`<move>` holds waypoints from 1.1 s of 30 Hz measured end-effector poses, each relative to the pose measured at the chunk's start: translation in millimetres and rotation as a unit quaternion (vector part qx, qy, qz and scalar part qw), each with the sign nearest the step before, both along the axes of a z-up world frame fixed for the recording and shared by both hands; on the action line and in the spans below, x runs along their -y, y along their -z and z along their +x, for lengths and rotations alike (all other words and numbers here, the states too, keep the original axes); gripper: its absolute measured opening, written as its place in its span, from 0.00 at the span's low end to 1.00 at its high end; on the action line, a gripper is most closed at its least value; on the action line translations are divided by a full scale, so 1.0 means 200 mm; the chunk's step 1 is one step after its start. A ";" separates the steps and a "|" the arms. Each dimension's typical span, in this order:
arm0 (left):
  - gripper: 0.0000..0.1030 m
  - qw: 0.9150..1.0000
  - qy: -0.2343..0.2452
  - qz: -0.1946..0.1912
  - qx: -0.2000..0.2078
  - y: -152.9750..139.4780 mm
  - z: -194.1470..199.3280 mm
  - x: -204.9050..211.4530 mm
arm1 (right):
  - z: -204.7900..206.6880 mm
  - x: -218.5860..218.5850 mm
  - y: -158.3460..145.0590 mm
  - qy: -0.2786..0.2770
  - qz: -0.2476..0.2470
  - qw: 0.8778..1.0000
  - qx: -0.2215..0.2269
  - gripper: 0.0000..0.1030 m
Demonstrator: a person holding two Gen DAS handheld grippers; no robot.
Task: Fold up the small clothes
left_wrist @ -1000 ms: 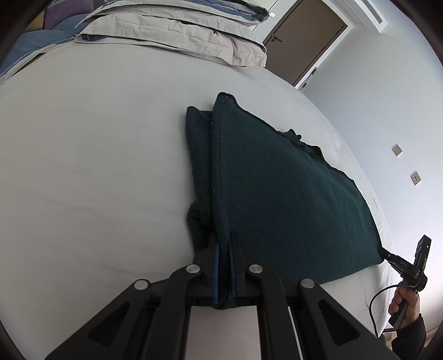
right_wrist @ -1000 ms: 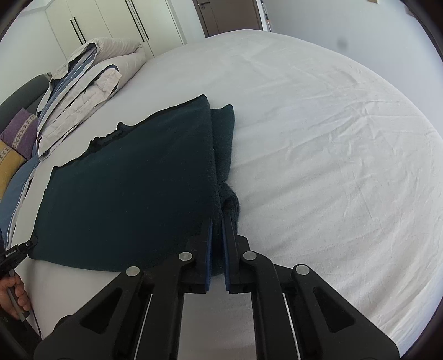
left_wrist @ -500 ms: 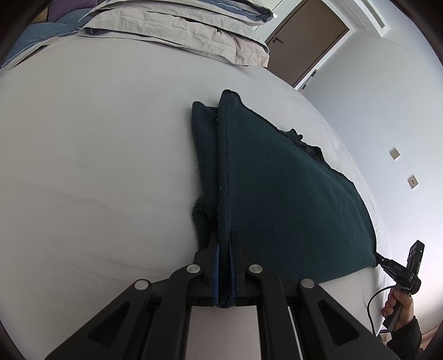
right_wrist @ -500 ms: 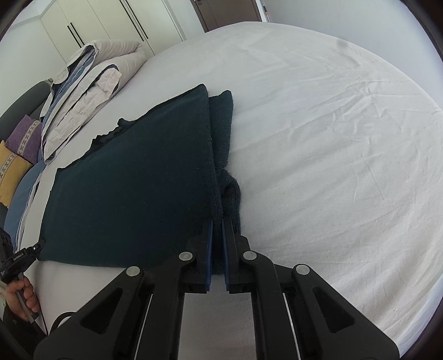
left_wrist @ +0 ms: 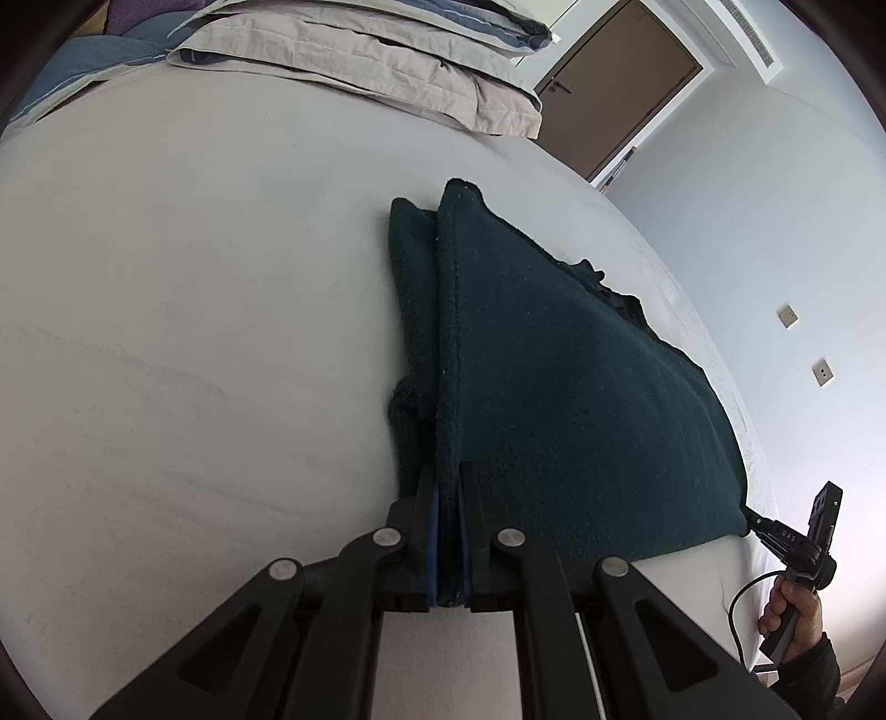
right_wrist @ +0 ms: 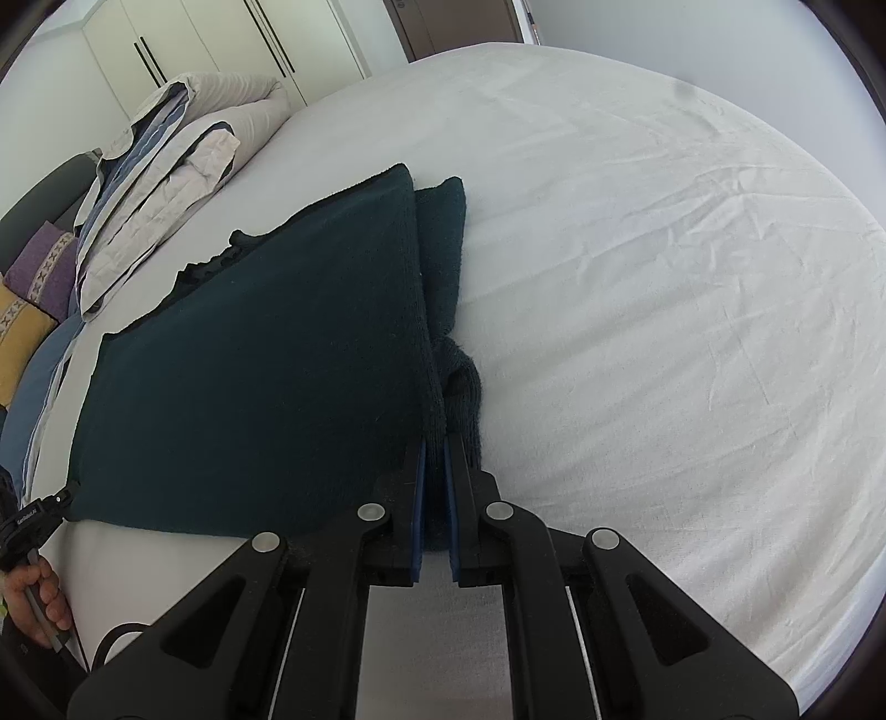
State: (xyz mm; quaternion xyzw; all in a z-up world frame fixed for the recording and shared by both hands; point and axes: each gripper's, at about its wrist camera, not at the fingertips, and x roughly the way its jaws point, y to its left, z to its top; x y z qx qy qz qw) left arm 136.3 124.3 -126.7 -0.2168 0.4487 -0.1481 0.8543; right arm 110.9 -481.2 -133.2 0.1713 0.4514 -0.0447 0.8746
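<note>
A white bed (left_wrist: 166,332) (right_wrist: 664,277) fills both views, its sheet lightly creased on the side seen from the right wrist. Folded bedding (left_wrist: 360,61) (right_wrist: 160,183) is stacked at the far edge of the bed, with cushions (right_wrist: 33,288) just beyond it at the corner. A dark green garment (left_wrist: 565,399) (right_wrist: 249,376) lies on the bed towards its near edge, stretched taut between the two tools; its upper layer is raised off a narrower layer beneath, and a bunched bit of cloth sits beside each grip. The garment's far edge is ragged and dark. The left gripper (left_wrist: 448,487) (right_wrist: 61,501) is clamped on one near corner of the garment, cloth showing between its blue pads. The right gripper (right_wrist: 434,448) (left_wrist: 756,520) is clamped on the opposite near corner, cloth likewise pinched between its pads. A hand (left_wrist: 792,603) holds the right tool's handle beyond the bed's near edge; another hand (right_wrist: 33,598) holds the left tool's. A brown door (left_wrist: 614,83) and white cupboards (right_wrist: 221,39) stand behind the bed.
</note>
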 end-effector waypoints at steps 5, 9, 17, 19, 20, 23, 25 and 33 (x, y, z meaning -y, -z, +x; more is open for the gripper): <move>0.10 1.000 -0.001 0.000 0.001 -0.01 -0.02 0.00 | -0.01 0.00 0.00 0.003 0.002 1.000 0.003 0.05; 0.12 1.000 -0.005 -0.015 0.001 -0.05 -0.05 -0.03 | -0.05 0.04 -0.07 0.030 0.017 0.999 0.017 0.07; 0.40 0.995 0.004 0.053 0.079 -0.36 -0.01 0.10 | -0.02 -0.07 -0.33 0.025 0.079 0.992 0.100 0.54; 0.40 0.994 0.022 0.063 0.085 -0.37 0.07 0.21 | 0.08 -0.24 -0.30 -0.039 0.148 0.984 0.088 0.54; 0.40 0.994 0.032 0.069 0.083 -0.36 0.11 0.27 | 0.12 -0.33 -0.26 -0.063 0.183 0.978 0.081 0.54; 0.40 0.990 0.060 0.106 0.066 -0.27 0.18 0.45 | 0.23 -0.58 -0.11 -0.121 0.248 0.960 0.039 0.53; 0.40 0.989 0.069 0.124 0.036 -0.16 0.19 0.50 | 0.28 -0.71 0.00 -0.150 0.273 0.950 0.010 0.53; 0.37 0.987 0.082 0.130 0.039 -0.04 0.05 0.40 | 0.20 -0.51 0.19 -0.098 0.292 0.951 0.025 0.29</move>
